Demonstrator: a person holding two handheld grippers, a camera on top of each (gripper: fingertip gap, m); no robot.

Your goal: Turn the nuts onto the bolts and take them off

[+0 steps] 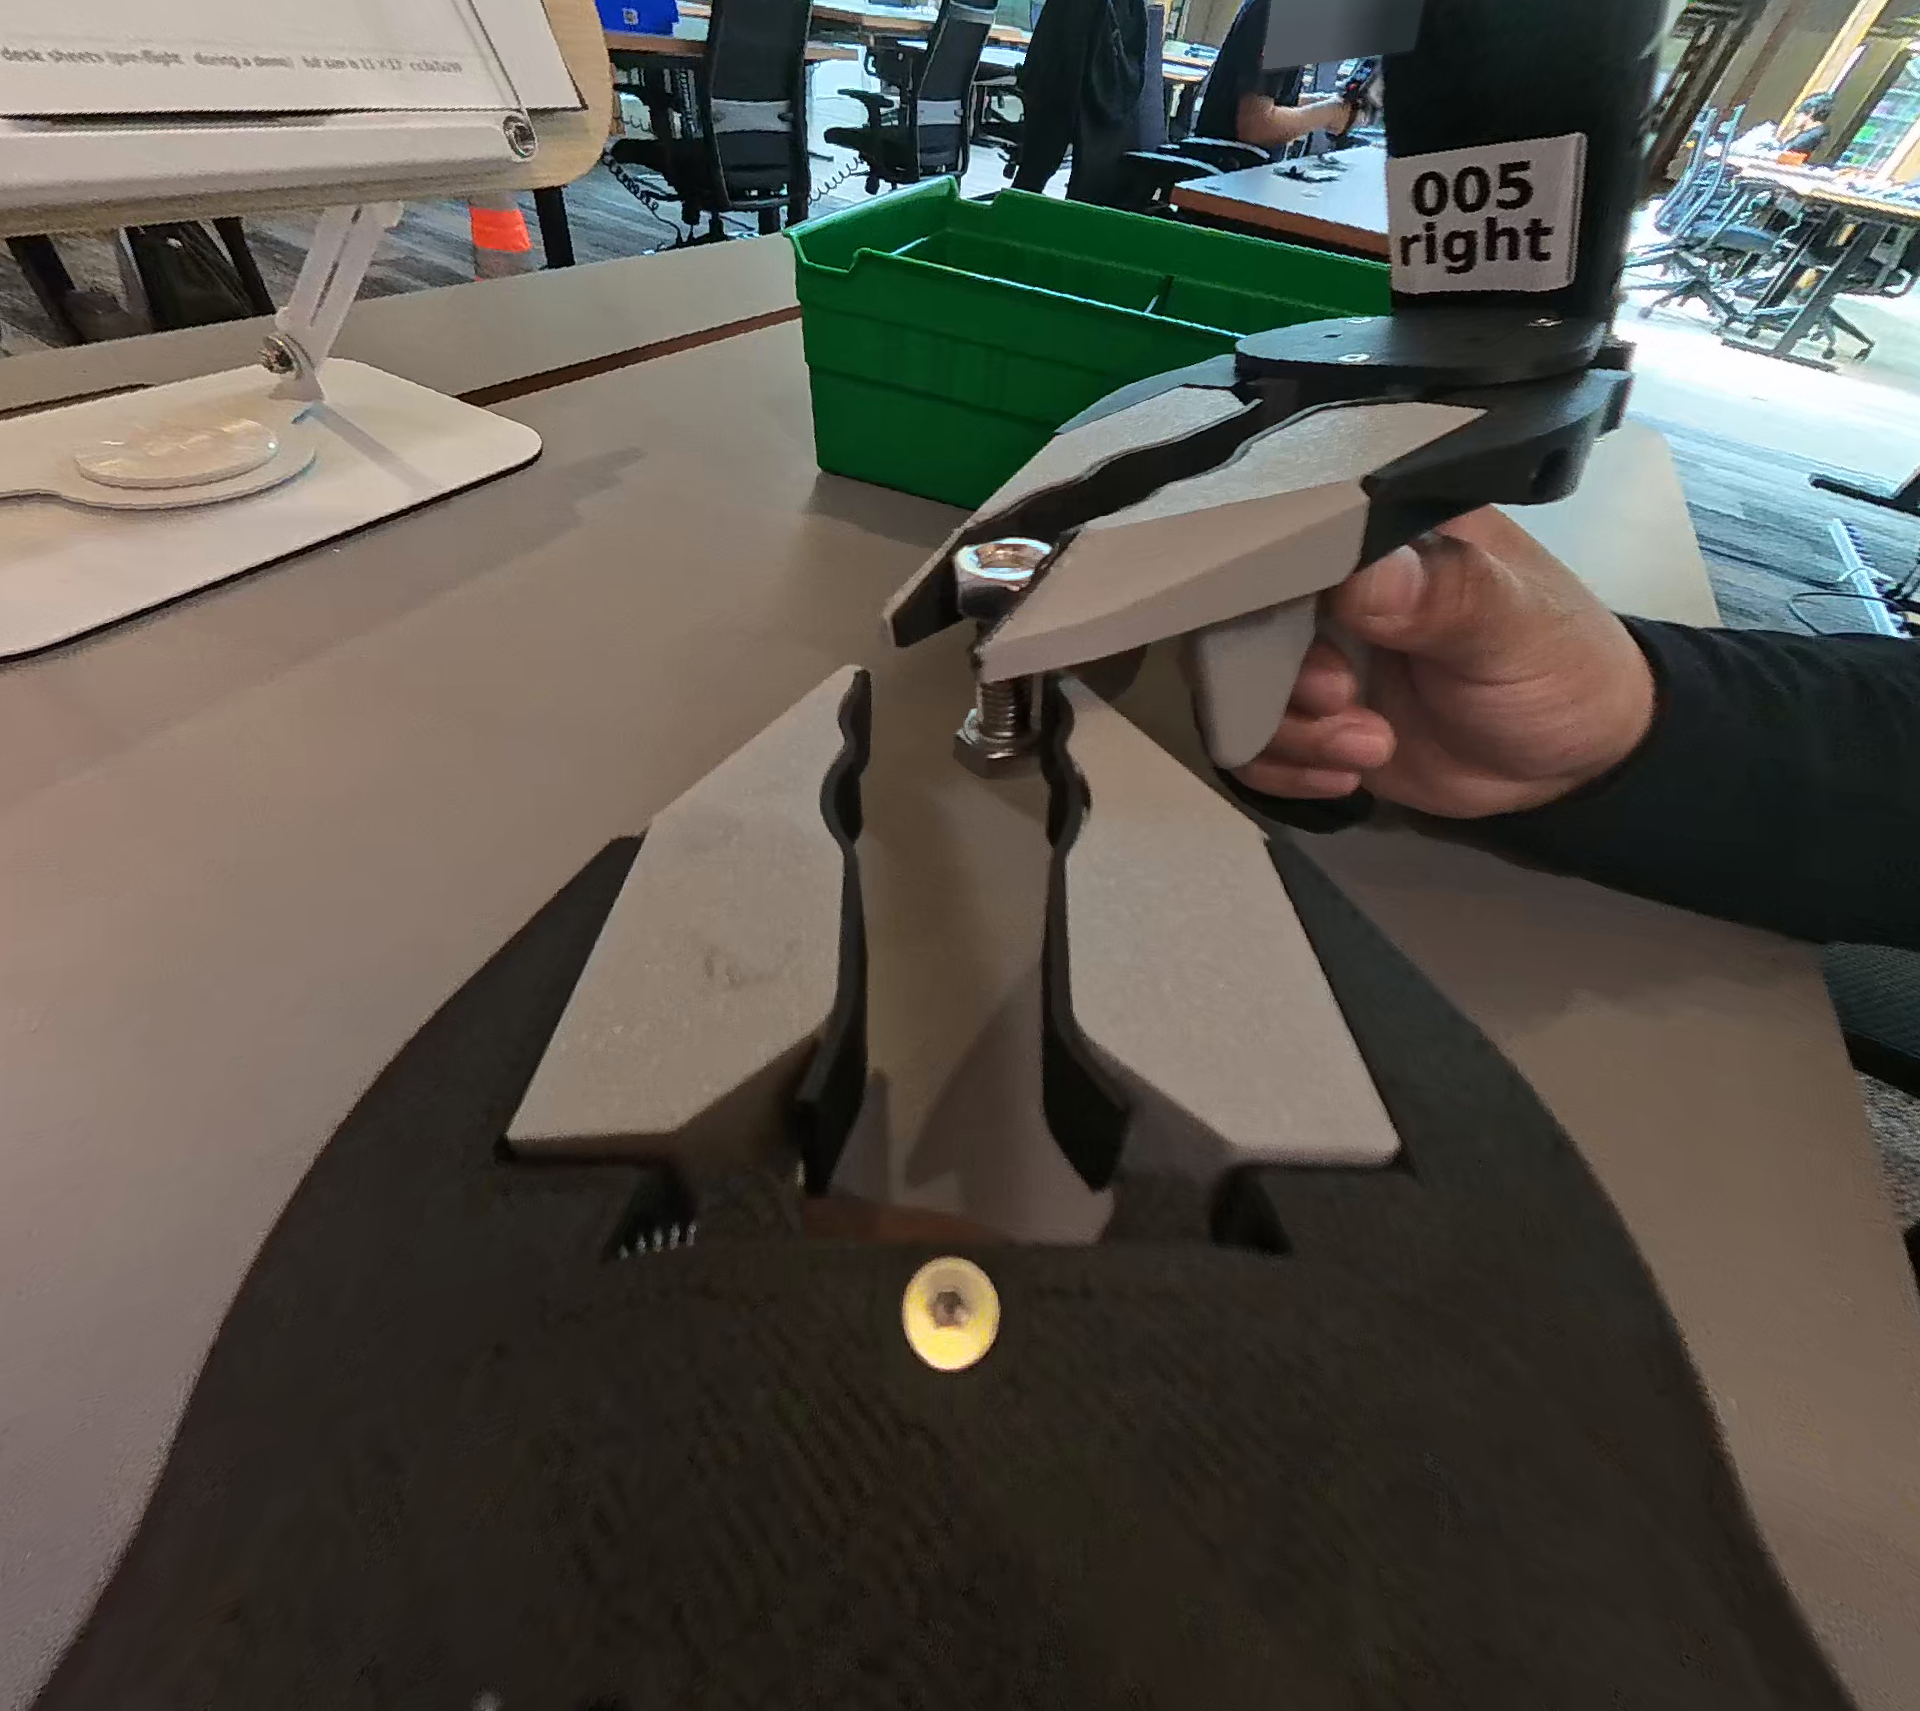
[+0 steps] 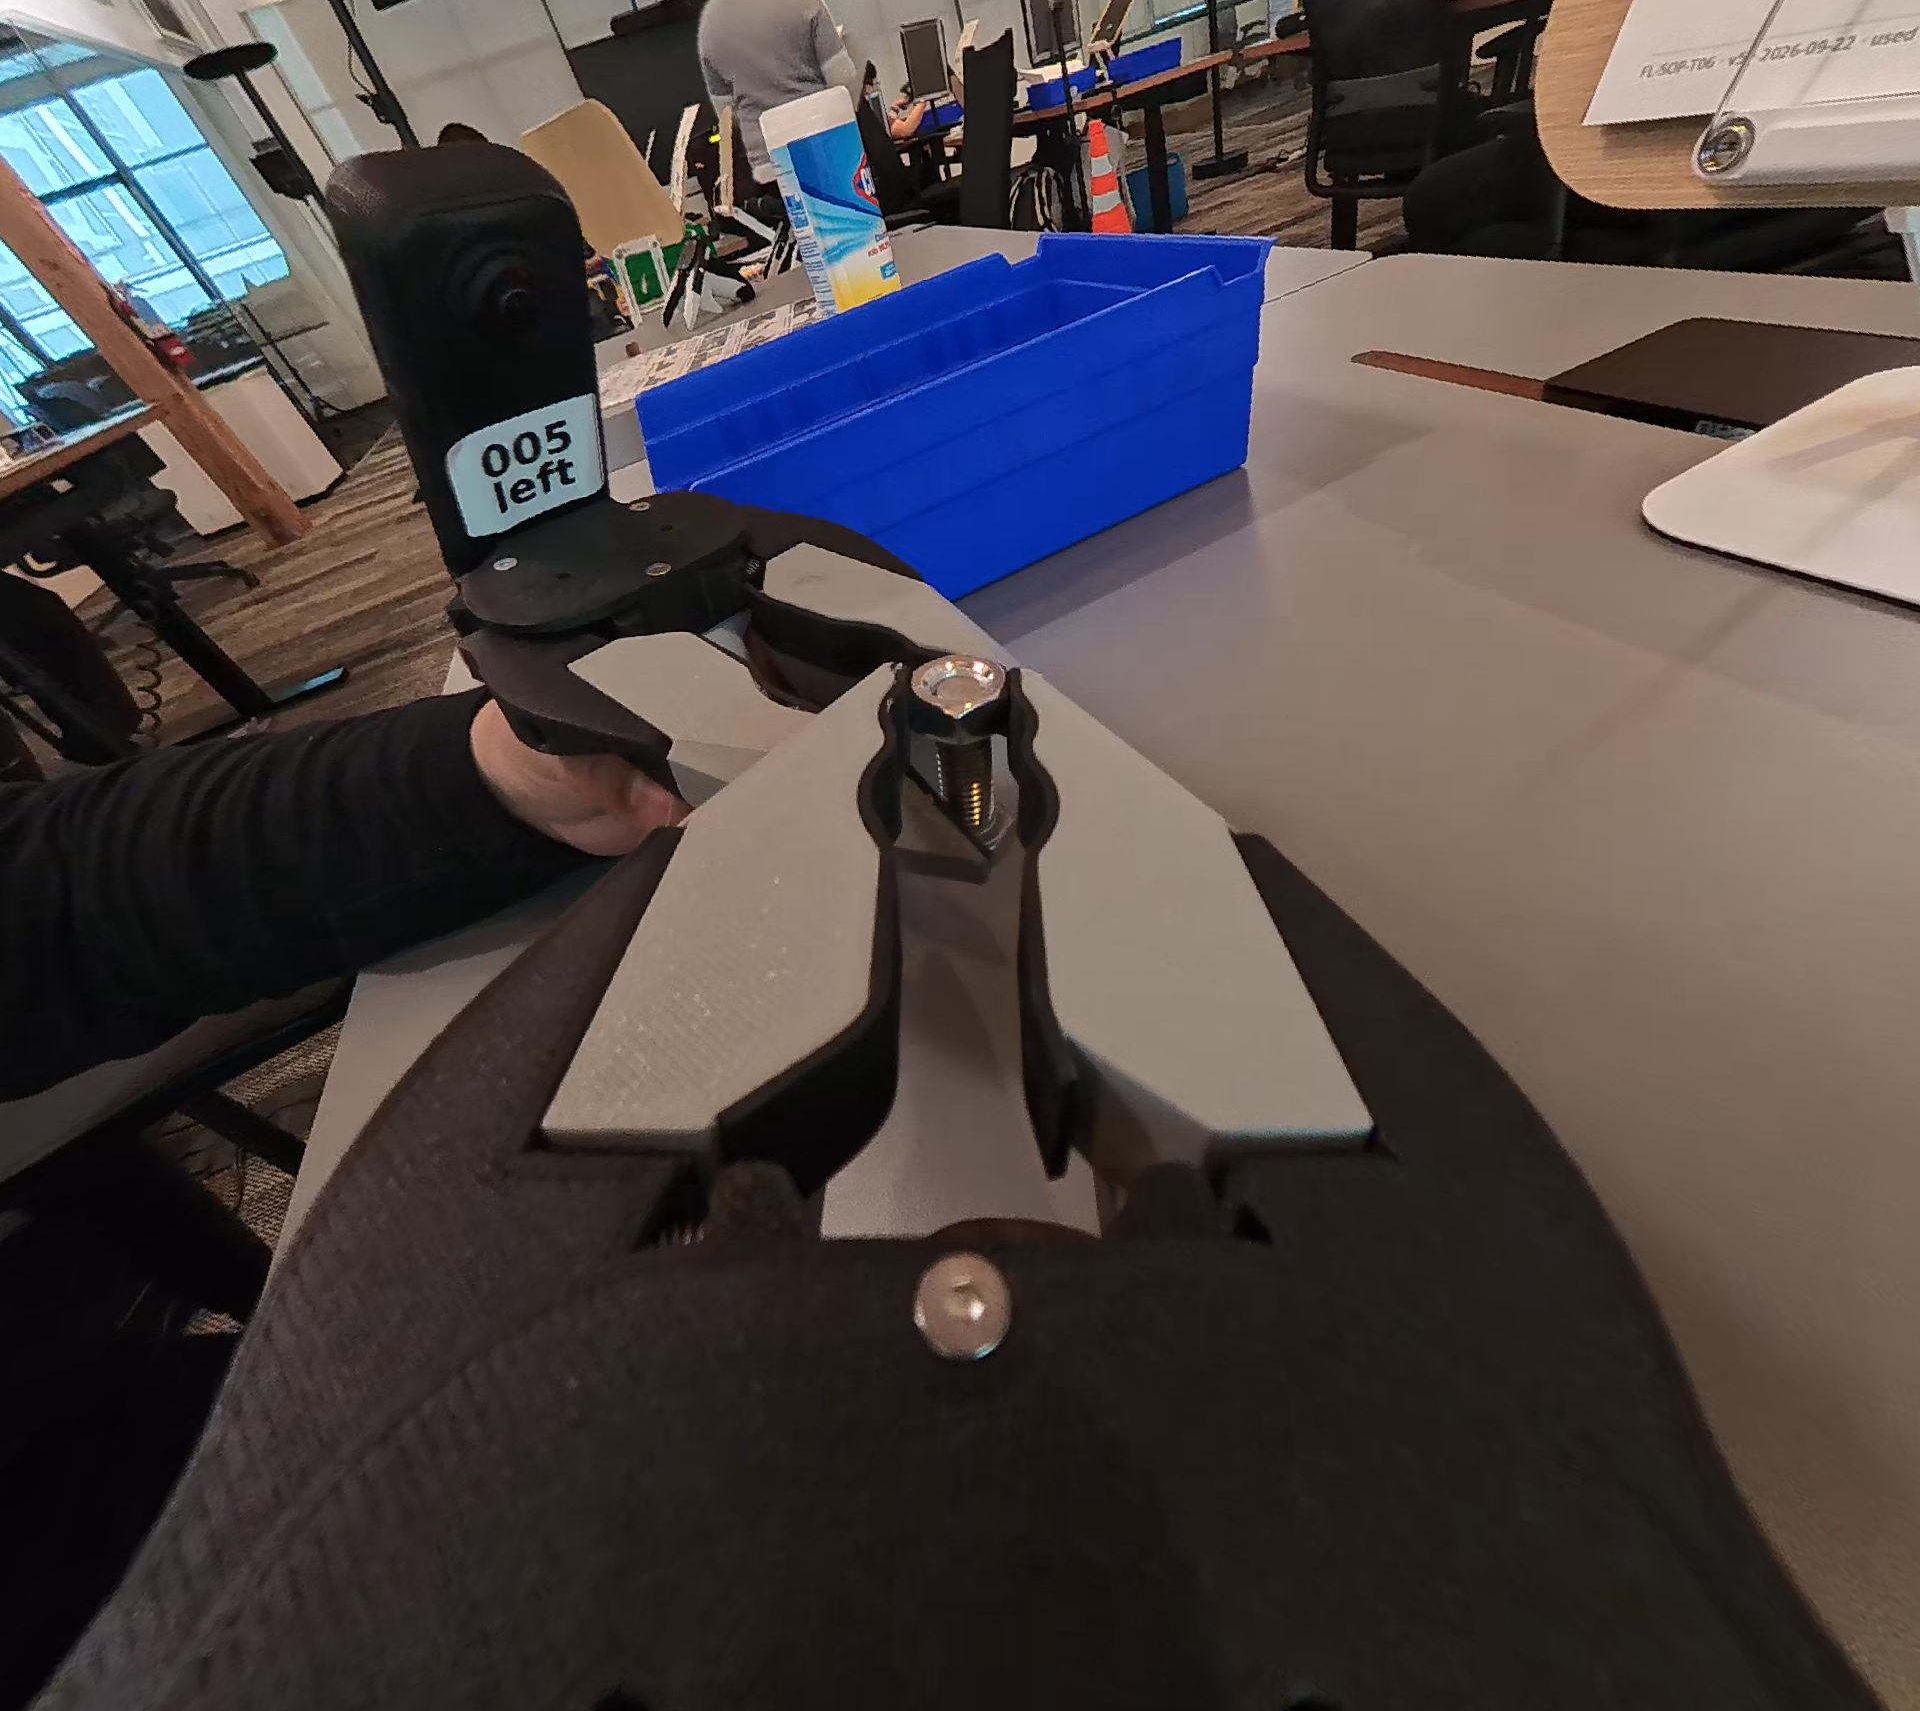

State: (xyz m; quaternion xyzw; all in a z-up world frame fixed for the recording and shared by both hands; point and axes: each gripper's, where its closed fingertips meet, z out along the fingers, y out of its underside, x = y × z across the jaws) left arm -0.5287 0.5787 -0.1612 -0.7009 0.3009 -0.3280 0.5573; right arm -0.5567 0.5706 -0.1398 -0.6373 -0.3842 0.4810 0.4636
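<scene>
Bolt (image 1: 995, 726) stands upright, head down on the grey desk (image 1: 520, 726), threaded shank pointing up. Nut (image 1: 997, 572) sits at the top of the shank, well above the head, with bare thread showing between them.

Right hand-held gripper (image 1: 961, 622) comes in from the right, held by a hand (image 1: 1475, 674) in a black sleeve. Its two fingers are clamped on the nut's sides; in the right wrist view the nut (image 2: 958, 693) sits pinched at the fingertips of this hand-held gripper (image 2: 956, 705), bolt (image 2: 966, 788) below it.

Left hand-held gripper (image 1: 961, 716) is level with the desk, fingers spread apart. The bolt head lies just beside the right fingertip; left fingertip stands clear of it. Whether the right fingertip touches the head, cannot tell. In the right wrist view the left hand-held gripper's tips are hidden behind the right fingers.

Green bin (image 1: 987, 352) sits on the desk behind the bolt. Blue bin (image 2: 956, 414) sits farther along the desk on the left hand-held gripper's side. White stand base (image 1: 260, 456) to the left.
</scene>
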